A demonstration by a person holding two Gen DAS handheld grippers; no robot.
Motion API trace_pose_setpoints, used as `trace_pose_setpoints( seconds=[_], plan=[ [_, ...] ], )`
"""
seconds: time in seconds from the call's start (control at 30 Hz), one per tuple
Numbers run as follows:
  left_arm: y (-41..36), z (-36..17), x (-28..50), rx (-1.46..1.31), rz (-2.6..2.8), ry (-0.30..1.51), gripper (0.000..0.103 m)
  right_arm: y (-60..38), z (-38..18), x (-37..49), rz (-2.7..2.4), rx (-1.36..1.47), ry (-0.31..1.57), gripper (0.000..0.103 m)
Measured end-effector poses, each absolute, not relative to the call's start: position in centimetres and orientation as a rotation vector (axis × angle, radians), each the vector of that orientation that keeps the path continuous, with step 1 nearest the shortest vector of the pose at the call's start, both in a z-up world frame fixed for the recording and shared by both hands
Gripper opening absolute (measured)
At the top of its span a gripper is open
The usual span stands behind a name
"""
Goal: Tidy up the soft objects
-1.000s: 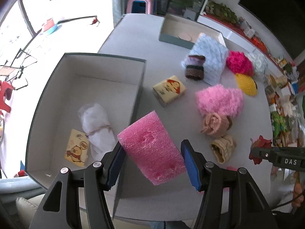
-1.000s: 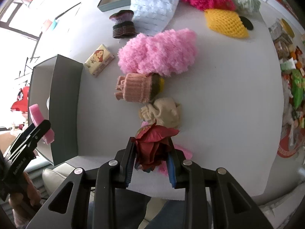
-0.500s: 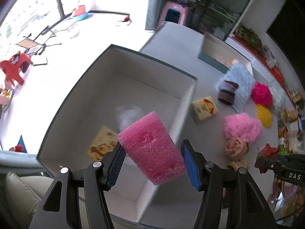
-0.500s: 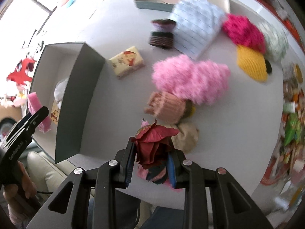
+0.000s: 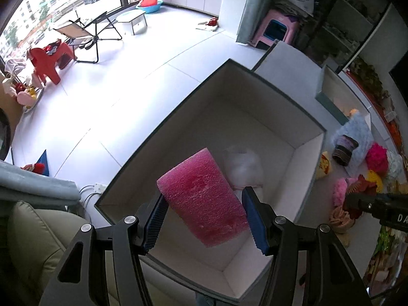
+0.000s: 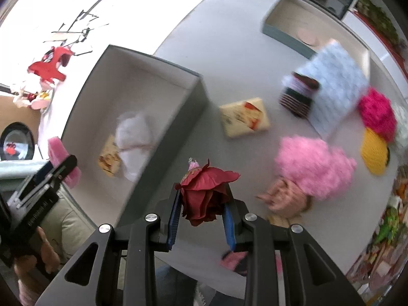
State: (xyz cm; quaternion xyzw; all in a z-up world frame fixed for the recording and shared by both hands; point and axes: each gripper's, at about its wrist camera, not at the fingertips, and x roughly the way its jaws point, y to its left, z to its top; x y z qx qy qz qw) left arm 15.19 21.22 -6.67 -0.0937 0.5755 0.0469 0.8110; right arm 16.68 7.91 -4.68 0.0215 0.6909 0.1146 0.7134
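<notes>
Left tool [image 5: 204,219] clamped on pink sponge [image 5: 204,199] over open box [image 5: 267,132]; right tool [image 6: 201,219] shut on red flower [image 6: 206,193] above surface [image 6: 229,58].

- Left gripper [image 5: 205,219] — black frame, silver screws, ribbed blue fingers [image 5: 155,218].
- Right gripper [image 6: 202,219] — same black build, blue fingers [image 6: 228,225], white lettering on its side.

Bundle [image 6: 135,142] in box [image 6: 153,63], packet [image 6: 244,121] beside it
</notes>
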Motion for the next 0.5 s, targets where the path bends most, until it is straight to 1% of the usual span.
trace_pose_setpoints(
  seconds=[0.3, 0.5],
  plan=[
    [22.1, -7.3, 16.8, -0.205, 0.121, 1.239, 0.06, 14.0, -4.9, 19.3, 0.359, 0.008, 1.531, 0.032],
    [22.2, -7.6, 18.2, -0.204, 0.14, 1.232, 0.06, 15.2, -5.3, 20.8, 0.354, 0.007, 1.53, 0.032]
  ],
)
